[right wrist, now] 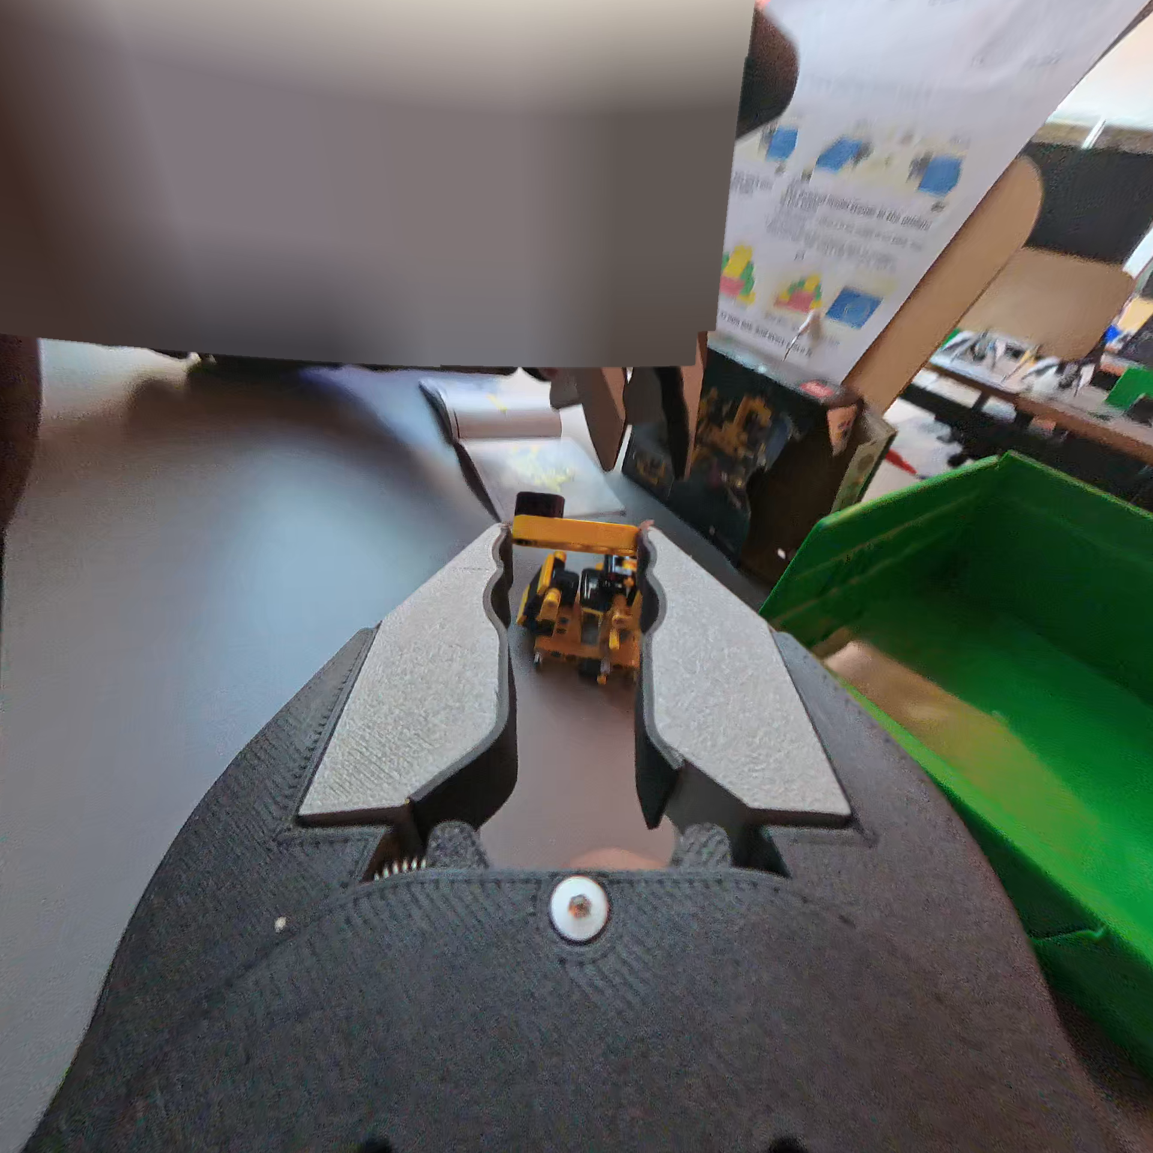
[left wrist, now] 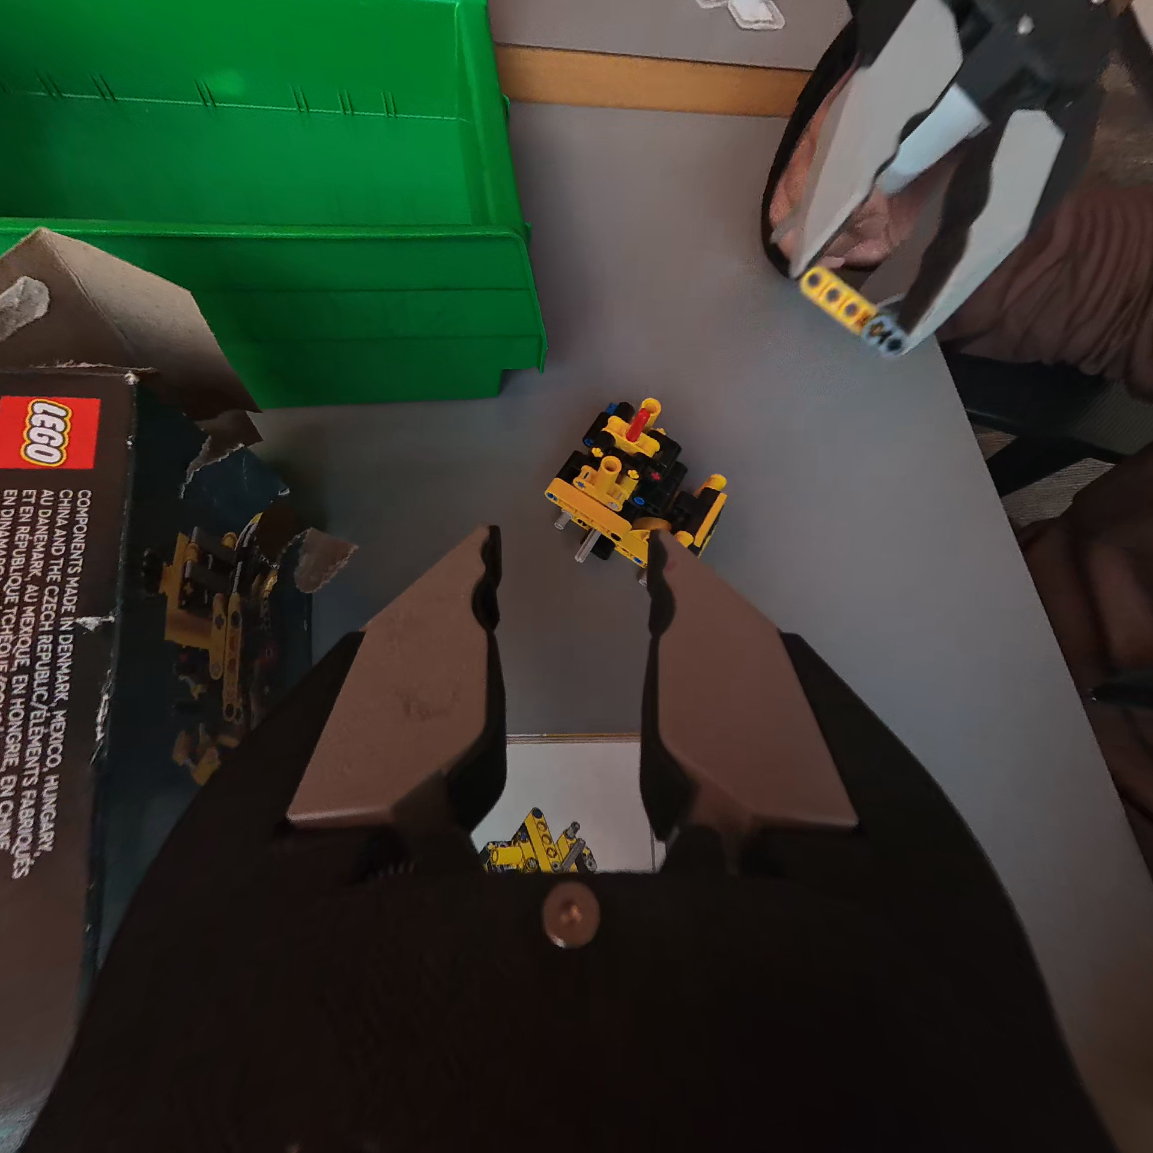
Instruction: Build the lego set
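In the lower half of the left wrist view, the left gripper (left wrist: 574, 561) is hovering with jaws wide and empty, tips just short of the part-built yellow and black model (left wrist: 630, 486) sitting mid-frame on the grey counter (left wrist: 842, 561). At upper right, the right gripper (left wrist: 873, 312) is holding a yellow beam (left wrist: 833, 298) crosswise between its jaws, well apart from the model. The build looks roughly midway: chassis assembled, the beam and likely more pieces waiting. The torn set box (left wrist: 62, 624) at left and green bin (left wrist: 281, 187) at upper left are crowding that side; the counter edge is running close along the right, leaving open room mainly around the model.
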